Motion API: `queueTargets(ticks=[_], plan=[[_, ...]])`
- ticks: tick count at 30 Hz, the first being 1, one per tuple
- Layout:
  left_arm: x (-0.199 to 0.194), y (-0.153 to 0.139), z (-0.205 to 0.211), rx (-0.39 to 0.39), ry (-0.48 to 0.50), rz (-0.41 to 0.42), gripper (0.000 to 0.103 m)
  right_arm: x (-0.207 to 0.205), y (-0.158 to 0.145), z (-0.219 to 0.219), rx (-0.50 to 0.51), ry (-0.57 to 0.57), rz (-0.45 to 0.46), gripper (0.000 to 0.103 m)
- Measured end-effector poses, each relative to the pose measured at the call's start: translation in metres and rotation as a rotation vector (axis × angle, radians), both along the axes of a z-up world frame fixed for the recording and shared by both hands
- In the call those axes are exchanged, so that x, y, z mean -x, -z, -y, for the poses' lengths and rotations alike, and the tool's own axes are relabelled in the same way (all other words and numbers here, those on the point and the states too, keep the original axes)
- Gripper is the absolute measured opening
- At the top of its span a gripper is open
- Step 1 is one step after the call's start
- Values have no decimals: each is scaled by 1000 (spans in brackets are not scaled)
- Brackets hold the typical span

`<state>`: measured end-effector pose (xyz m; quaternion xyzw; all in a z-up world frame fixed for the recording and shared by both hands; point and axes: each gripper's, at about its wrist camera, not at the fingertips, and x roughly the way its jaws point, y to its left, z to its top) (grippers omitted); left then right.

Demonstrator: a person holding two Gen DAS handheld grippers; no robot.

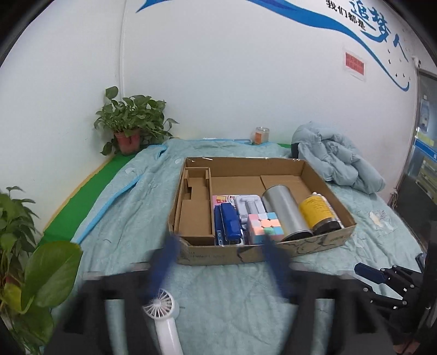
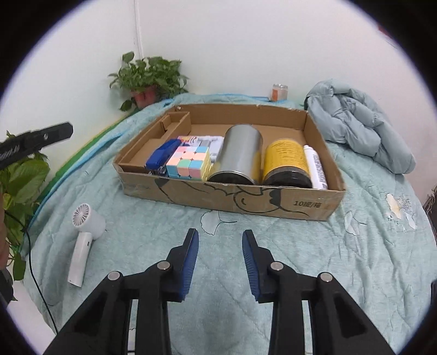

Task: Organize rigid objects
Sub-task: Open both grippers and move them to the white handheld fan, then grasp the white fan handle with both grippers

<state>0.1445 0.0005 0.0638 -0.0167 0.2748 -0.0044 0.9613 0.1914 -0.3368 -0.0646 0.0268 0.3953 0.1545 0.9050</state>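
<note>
One cardboard box [image 2: 229,196] sits on the bed [image 2: 355,259], which is covered by a pale green quilt. The box holds one blue stapler [image 2: 161,157], one pastel cube [image 2: 188,162], one steel can [image 2: 239,155], one yellow-labelled jar [image 2: 286,161], one white tube [image 2: 316,169] and one grey gadget on a pink card [image 1: 247,204]; all are packed in the near right part, and the left cardboard insert [image 1: 195,207] is bare. One white fan [image 2: 84,240] lies on the quilt outside the box, near its left front corner. Two potted plants stand at the left, one at the far corner [image 2: 147,76] and one near [image 2: 24,177], and one folded jacket [image 2: 360,131] and one small jar [image 2: 280,91] lie beyond the box. The right view shows the tube whole, while the left view shows only a sliver of it beside the jar; the left view alone shows blue wall lettering [image 1: 377,24]. The left gripper [image 1: 221,245] is blurred, its fingers [image 1: 164,259] spread wide and empty above the fan. The right gripper [image 2: 220,237] has its fingers [image 2: 191,256] partly apart, with nothing between them, over bare quilt in front of the box.
</note>
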Motion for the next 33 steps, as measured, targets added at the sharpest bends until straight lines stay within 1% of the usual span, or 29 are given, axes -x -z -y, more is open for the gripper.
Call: queueTargets(ticks=[1, 2, 3, 4, 6, 8, 11, 14, 16, 19, 21, 23, 24, 25, 27, 28, 29, 30, 31, 32, 33], plan=[[10, -3, 0, 2, -18, 33, 101, 6, -3, 3, -4, 9, 13, 46], [27, -7, -1, 1, -36, 68, 102, 11, -4, 3, -9, 8, 22, 79], [33, -9, -1, -2, -34, 70, 102, 17, -5, 2, -17, -6, 37, 99], [40, -10, -4, 2, -26, 62, 102, 22, -6, 1, -16, -24, 53, 102], [51, -10, -11, 24, -29, 46, 102, 33, -7, -6, -9, -56, 75, 102], [61, -4, -21, 41, -35, 5, 102, 44, -8, -14, -27, -102, 84, 102], [69, 5, -39, 35, -60, -39, 102, 54, -7, -24, -32, -141, 96, 102], [68, 20, -56, 23, -91, -81, 102, 59, -3, -35, -44, -192, 90, 102], [61, 34, -67, 34, -91, -123, 102, 59, 0, -43, -44, -209, 72, 102], [49, 71, -81, 67, -95, -224, 102, 60, 6, -51, -63, -232, 46, 102], [38, 100, -86, 87, -77, -285, 102, 60, 11, -55, -86, -243, 21, 102], [27, 131, -92, 127, -78, -350, 102, 60, 18, -57, -106, -255, -1, 102], [23, 145, -96, 142, -83, -376, 100, 60, 22, -58, -112, -262, -13, 102], [18, 157, -98, 154, -91, -402, 97, 60, 25, -58, -113, -267, -23, 102], [9, 178, -101, 165, -94, -441, 76, 61, 31, -58, -120, -276, -42, 102], [6, 186, -100, 164, -87, -455, 71, 61, 35, -57, -132, -284, -58, 102], [4, 193, -97, 159, -73, -464, 61, 60, 37, -57, -140, -290, -69, 102], [-1, 197, -92, 154, -58, -469, 55, 59, 39, -58, -147, -297, -76, 102], [-4, 200, -90, 141, -58, -473, 54, 58, 41, -58, -154, -307, -81, 102], [-6, 202, -87, 118, -64, -472, 49, 59, 42, -60, -157, -315, -80, 102], [-9, 204, -84, 106, -60, -472, 39, 57, 42, -61, -159, -324, -78, 102]])
